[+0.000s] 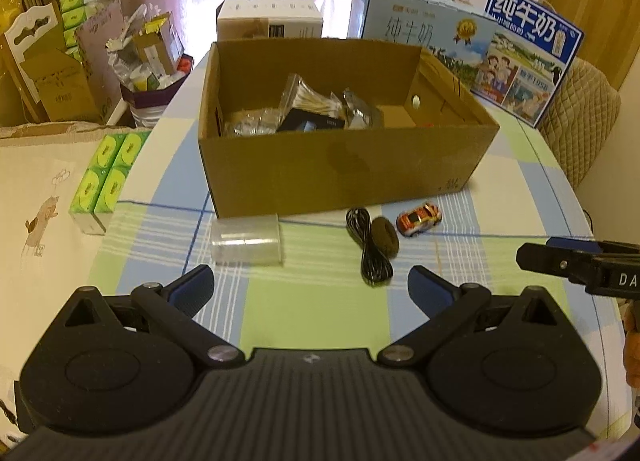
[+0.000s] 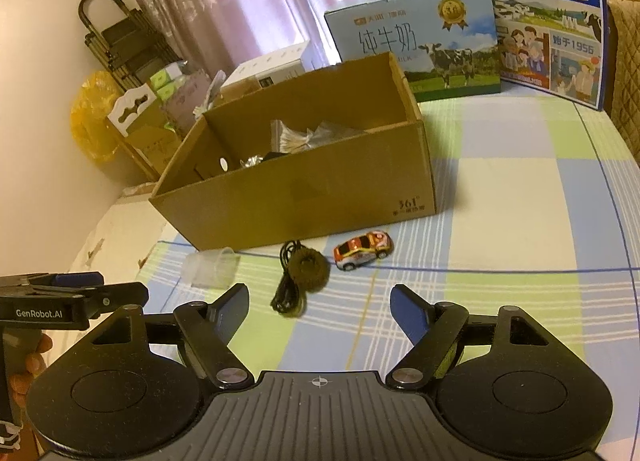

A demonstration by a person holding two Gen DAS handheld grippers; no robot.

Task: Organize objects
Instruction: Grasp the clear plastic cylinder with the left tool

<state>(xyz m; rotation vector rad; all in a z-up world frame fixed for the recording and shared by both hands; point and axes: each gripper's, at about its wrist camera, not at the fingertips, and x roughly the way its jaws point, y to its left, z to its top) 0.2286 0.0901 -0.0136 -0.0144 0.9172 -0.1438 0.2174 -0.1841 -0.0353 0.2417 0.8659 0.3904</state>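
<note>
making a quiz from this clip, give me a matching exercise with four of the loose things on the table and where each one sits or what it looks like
Things:
1. toy car
2. black cable
3. clear plastic container
4. brown ring

Descriptions:
A. see-through, lying on its side, leftmost of the row
B. orange and white, rightmost of the row
C. bundled in a long loop, just left of the fuzzy round item
D. round and fuzzy, between the cable and the car

Pairs: 1-B, 2-C, 3-A, 4-D
</note>
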